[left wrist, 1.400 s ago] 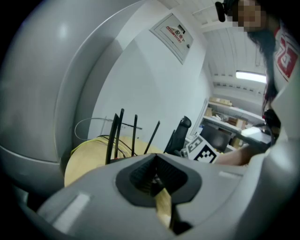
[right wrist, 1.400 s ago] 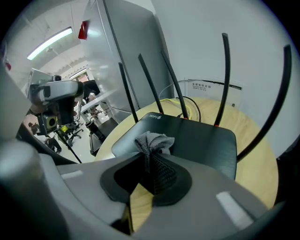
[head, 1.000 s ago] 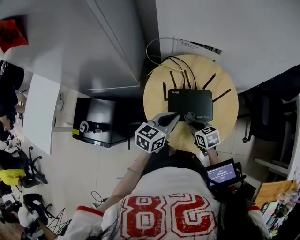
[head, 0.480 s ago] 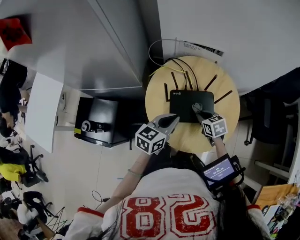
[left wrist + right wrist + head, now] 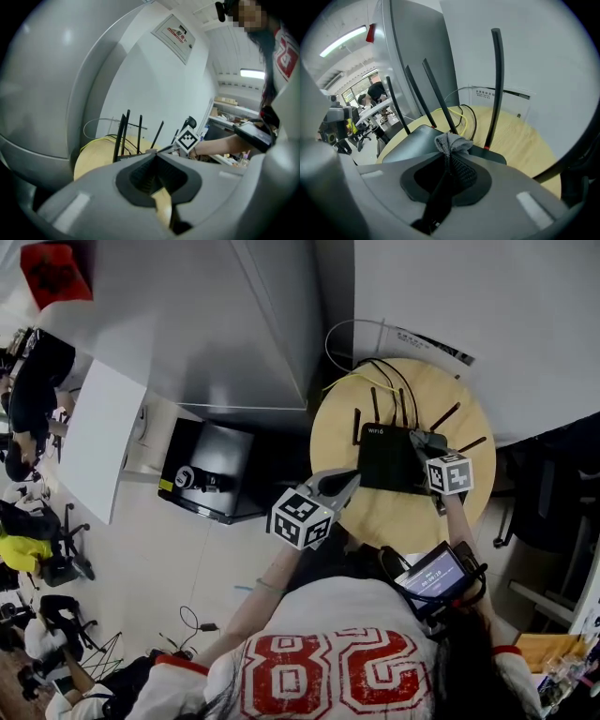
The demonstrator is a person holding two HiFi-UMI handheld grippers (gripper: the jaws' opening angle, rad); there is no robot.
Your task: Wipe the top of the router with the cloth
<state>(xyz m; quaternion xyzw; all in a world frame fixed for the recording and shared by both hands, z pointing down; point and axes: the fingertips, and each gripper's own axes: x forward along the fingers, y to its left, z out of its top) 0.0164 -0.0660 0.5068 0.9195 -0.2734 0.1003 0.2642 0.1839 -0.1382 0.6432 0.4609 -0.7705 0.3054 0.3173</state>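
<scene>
The black router (image 5: 389,460) lies on the round wooden table (image 5: 394,517), its antennas (image 5: 496,84) standing up at the back. My right gripper (image 5: 421,440) is over the router's right end, shut on a grey cloth (image 5: 452,142) that bunches out past the jaw tips onto the router's top (image 5: 412,139). My left gripper (image 5: 352,478) hangs at the table's left front edge, just short of the router, shut with nothing between its fingers. In the left gripper view the left gripper (image 5: 154,157) looks toward the antennas (image 5: 124,133).
Black and yellow cables (image 5: 361,376) run off the table's back toward the wall. A grey cabinet (image 5: 234,324) stands to the left, with a black box (image 5: 211,470) on the floor beside the table. A small screen (image 5: 433,576) rides on the right forearm.
My right gripper has slid the cloth across the router's top from near the front middle to the right end. The left gripper has kept its place.
</scene>
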